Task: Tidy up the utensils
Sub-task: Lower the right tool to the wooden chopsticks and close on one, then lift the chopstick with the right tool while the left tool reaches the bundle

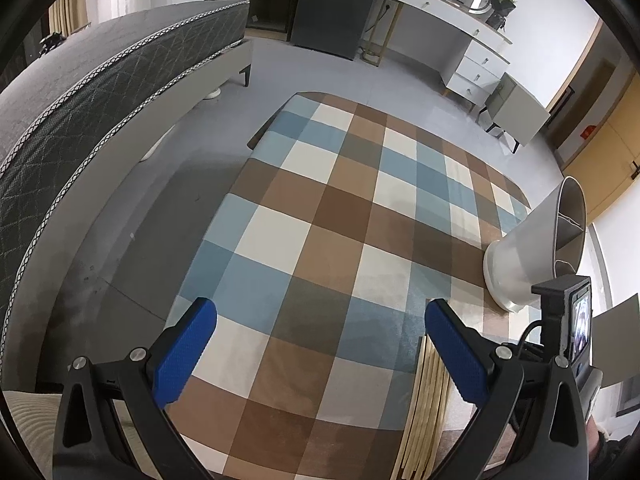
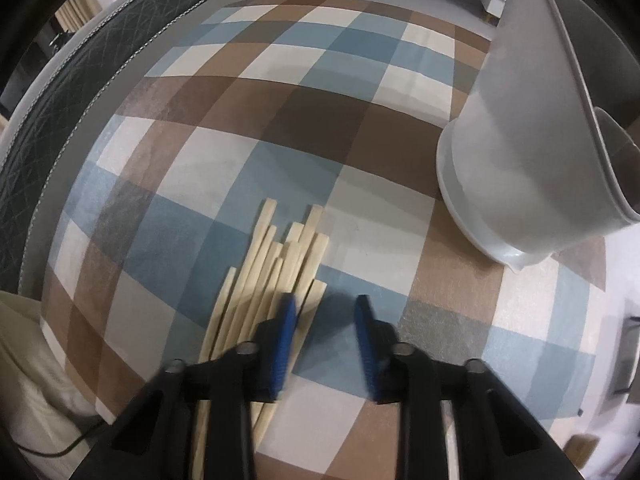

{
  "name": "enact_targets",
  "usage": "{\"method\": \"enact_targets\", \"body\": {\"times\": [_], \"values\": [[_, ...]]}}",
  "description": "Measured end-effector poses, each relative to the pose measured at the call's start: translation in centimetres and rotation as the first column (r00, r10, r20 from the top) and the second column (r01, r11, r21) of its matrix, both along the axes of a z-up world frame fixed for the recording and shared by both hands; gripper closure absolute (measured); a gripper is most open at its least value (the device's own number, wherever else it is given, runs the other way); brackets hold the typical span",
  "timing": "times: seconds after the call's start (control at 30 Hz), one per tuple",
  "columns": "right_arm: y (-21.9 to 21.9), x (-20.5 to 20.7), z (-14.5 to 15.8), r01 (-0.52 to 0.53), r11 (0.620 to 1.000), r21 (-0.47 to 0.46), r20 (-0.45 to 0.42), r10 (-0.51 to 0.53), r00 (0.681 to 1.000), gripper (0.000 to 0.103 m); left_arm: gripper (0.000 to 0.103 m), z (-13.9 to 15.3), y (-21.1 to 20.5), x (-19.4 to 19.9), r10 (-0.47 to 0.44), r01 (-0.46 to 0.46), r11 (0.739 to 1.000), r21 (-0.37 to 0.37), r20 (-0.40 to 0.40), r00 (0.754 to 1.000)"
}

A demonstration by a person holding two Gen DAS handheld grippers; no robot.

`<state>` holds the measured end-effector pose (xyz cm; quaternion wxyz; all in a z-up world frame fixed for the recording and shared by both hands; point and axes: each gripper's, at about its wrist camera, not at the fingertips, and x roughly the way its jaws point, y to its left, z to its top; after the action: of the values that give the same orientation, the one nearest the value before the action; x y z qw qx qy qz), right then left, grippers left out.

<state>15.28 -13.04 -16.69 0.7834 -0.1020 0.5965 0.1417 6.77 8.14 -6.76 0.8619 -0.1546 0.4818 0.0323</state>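
A bundle of pale wooden chopsticks lies on the checked tablecloth, in front of and under my right gripper's left finger. My right gripper is open and empty, low over the cloth, just right of the bundle. A grey-white utensil holder stands at the right, its compartments open at the top. In the left wrist view the chopsticks lie by the right finger, and the holder stands at the far right. My left gripper is wide open and empty above the cloth.
A dark grey bed runs along the left of the table. A white dresser and a dark cabinet stand at the back wall. The right gripper's body with its small screen shows at the right in the left wrist view.
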Motion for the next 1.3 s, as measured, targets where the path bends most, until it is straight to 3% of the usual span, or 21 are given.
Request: {"method": "enact_targets", "body": {"times": [0.2,0.4,0.5,0.6,0.8,0.97,1.0,1.3], "values": [[-1.7,-0.8,0.3,0.03,0.999,0.037,-0.022,-0.029,0.999,0.087,0.002,-0.2,0.2,0.1,0.008,-0.008,1.0,-0.004,-0.007,1.0],[0.0,-1.0,0.4,-0.011,0.999,-0.051,0.006,0.012,1.0,0.086,0.002,-0.2,-0.1,0.1,-0.007,0.007,1.0,0.016,-0.002,1.0],[0.4,-0.8,0.5,-0.004,0.999,-0.041,0.018,0.005,1.0,0.089,0.002,-0.5,0.1,0.1,-0.005,0.005,1.0,0.027,-0.012,1.0],[-0.3,-0.7,0.8,0.025,1.0,0.001,0.039,-0.025,0.999,0.099,0.002,-1.5,-0.2,0.3,-0.02,0.022,0.999,0.042,-0.048,0.999],[-3.2,-1.3,1.4,0.104,0.977,0.188,0.098,-0.124,0.987,0.099,0.002,-4.2,-2.9,0.4,-0.128,0.135,0.99,0.038,-0.145,0.981],[-7.2,-2.8,3.7,0.185,0.905,0.384,0.133,-0.252,0.959,0.099,0.008,-6.5,-6.3,0.3,-0.235,0.251,0.967,0.037,-0.235,0.943],[-8.2,-3.0,4.2,0.199,0.874,0.443,0.128,-0.281,0.951,0.099,0.009,-7.0,-7.1,0.3,-0.252,0.273,0.961,0.051,-0.256,0.933],[-12.5,-3.7,6.7,0.228,0.713,0.664,0.184,-0.45,0.874,0.099,0.012,-8.6,-10.0,-0.5,-0.25,0.32,0.932,0.168,-0.34,0.907]]}}
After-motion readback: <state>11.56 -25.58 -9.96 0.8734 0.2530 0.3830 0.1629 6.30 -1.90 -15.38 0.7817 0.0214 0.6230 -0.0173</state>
